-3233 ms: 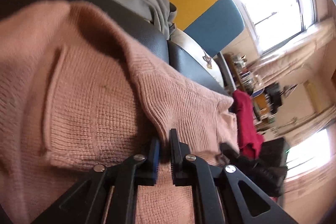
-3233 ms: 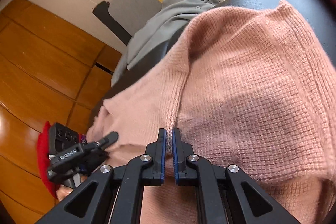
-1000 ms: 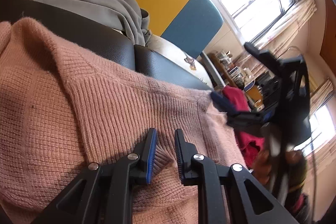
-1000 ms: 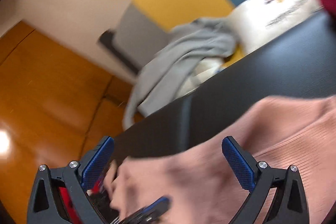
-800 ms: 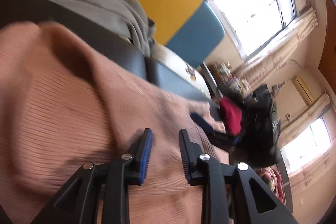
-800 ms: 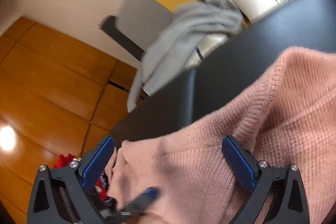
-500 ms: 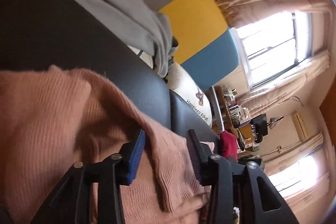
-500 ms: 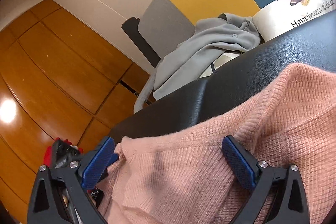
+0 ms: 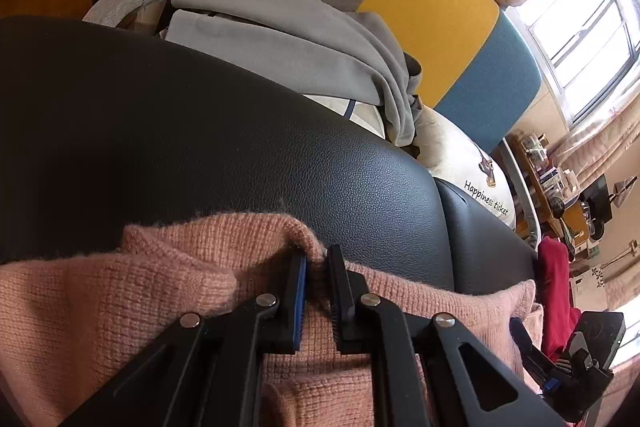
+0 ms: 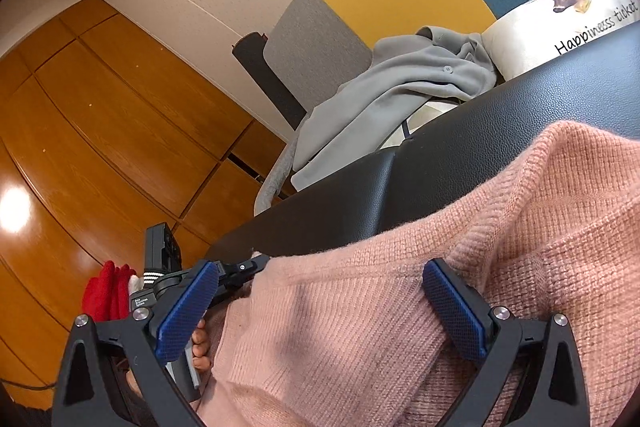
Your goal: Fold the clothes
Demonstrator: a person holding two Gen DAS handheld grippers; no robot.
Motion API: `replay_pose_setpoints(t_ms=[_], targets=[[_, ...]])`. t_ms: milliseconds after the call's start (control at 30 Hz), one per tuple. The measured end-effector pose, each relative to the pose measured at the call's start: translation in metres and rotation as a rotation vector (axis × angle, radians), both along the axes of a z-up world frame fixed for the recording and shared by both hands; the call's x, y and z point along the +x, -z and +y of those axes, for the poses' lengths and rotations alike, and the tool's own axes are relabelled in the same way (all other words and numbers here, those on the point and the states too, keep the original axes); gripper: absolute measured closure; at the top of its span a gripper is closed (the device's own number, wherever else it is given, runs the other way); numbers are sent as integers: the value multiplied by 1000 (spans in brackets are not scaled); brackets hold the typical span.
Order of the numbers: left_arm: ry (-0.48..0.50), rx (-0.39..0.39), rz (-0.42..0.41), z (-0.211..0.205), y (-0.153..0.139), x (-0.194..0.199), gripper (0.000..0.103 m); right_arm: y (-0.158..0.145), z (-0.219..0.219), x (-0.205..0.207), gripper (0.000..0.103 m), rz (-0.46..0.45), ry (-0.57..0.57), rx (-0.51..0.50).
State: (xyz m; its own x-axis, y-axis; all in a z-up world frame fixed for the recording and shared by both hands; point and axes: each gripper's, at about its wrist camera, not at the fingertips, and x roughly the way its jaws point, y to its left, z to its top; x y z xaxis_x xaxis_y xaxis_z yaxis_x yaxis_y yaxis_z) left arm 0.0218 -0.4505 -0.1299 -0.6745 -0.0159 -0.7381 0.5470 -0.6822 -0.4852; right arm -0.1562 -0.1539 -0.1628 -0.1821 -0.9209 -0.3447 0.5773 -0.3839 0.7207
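Note:
A pink knit sweater [image 9: 132, 291] lies bunched on a black leather seat [image 9: 200, 131]. My left gripper [image 9: 317, 267] is shut on a raised fold at the sweater's far edge. In the right wrist view the sweater [image 10: 500, 267] fills the lower right. My right gripper [image 10: 320, 291] is wide open just above it, holding nothing. The left gripper [image 10: 240, 269] shows there at the sweater's left corner, and the right gripper [image 9: 560, 367] shows at the lower right of the left wrist view.
A grey garment [image 9: 300, 39] is draped over a grey, yellow and blue chair back [image 9: 432, 7] behind the seat. A white cushion with lettering [image 9: 472, 167] lies beside it. A red cloth [image 9: 554, 291] lies at the far right. Wooden panels [image 10: 100, 127] stand left.
My right gripper let go of the sweater and opened wide. My left gripper opened, moved to the sweater's far edge and closed on a fold there.

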Motion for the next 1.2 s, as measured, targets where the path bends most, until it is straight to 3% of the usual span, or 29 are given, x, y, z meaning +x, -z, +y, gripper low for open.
replay_pose_setpoints(t_ms=[100, 233, 333, 467, 533, 567, 800, 900, 1033, 1133, 1200], targets=[[-63, 35, 26, -1, -9, 13, 83, -1, 0, 1, 0, 1, 1, 2], [-96, -94, 106, 23, -41, 36, 81, -1, 0, 1, 0, 3, 3, 6], [35, -154, 122, 61, -49, 26, 80, -1, -1, 1, 0, 5, 6, 12], [116, -242, 13, 95, -30, 4, 80, -1, 0, 1, 0, 5, 7, 12], [85, -177, -43, 89, -2, 1, 79, -1, 0, 2, 0, 5, 6, 11], [70, -188, 3, 87, 1, 5, 79, -1, 0, 2, 0, 5, 6, 10], [46, -176, 28, 87, 2, 15, 79, 0, -1, 3, 0, 4, 11, 4], [-41, -203, 13, 80, -13, 35, 78, 0, -1, 3, 0, 2, 13, 0], [-247, -300, -124, 41, -44, 55, 73, 1, 0, 3, 0, 2, 12, -3], [-435, -334, -296, -8, -67, 69, 69, 1, 0, 3, 0, -2, 13, -12], [-484, -351, -410, -35, -72, 69, 63, 1, 1, 3, 0, -4, 13, -19]])
